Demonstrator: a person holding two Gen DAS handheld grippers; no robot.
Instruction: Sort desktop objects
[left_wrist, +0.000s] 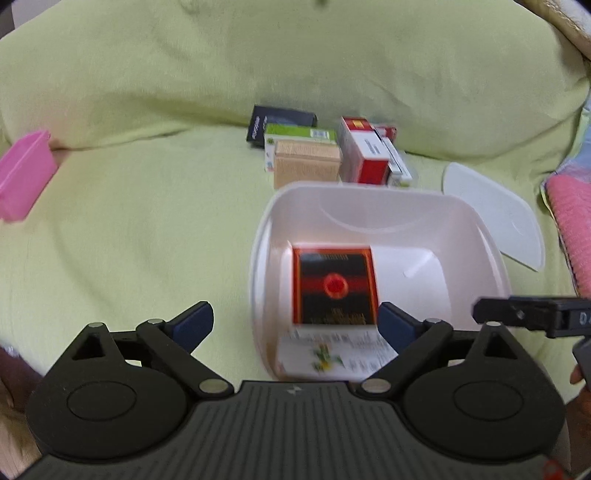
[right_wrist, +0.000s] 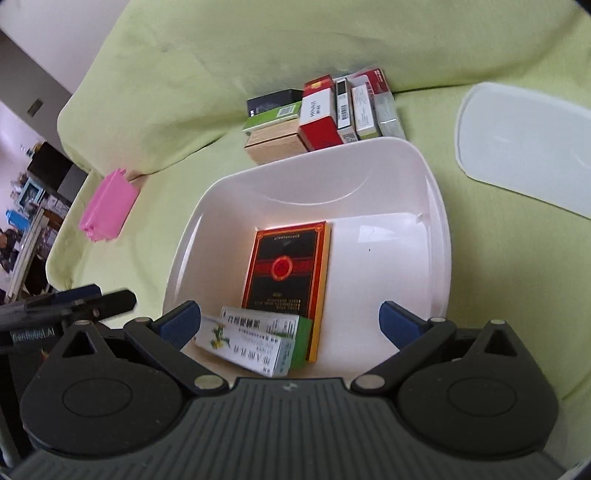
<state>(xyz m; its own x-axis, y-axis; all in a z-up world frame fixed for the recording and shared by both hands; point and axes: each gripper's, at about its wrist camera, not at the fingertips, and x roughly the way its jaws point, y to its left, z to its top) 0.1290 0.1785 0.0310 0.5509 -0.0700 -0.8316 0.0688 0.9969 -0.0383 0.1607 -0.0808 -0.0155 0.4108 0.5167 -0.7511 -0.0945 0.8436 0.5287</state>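
Note:
A white plastic tub (left_wrist: 472, 236) (right_wrist: 436, 206) sits on the light green cover. Inside it lie a black-and-red box (left_wrist: 334, 286) (right_wrist: 288, 273) and a white-and-green box (left_wrist: 332, 354) (right_wrist: 255, 339). My left gripper (left_wrist: 295, 321) hovers open over the tub's near left rim, nothing between its fingers. My right gripper (right_wrist: 291, 321) is open too, above the tub's near edge, with the white-and-green box lying loose between its blue fingertips (right_wrist: 397, 321). Behind the tub stands a cluster of boxes: tan (left_wrist: 306, 164) (right_wrist: 275, 144), red-and-white (left_wrist: 364, 151) (right_wrist: 319, 114), green (left_wrist: 299, 133), black (left_wrist: 280, 120) (right_wrist: 273, 99).
The tub's white lid (left_wrist: 495, 218) (right_wrist: 524, 147) lies flat to the right. A pink box (left_wrist: 24, 173) (right_wrist: 109, 205) rests at the left by the cushion's fold. A pink knitted cloth (left_wrist: 572, 229) is at the far right. Green cushion backs rise behind.

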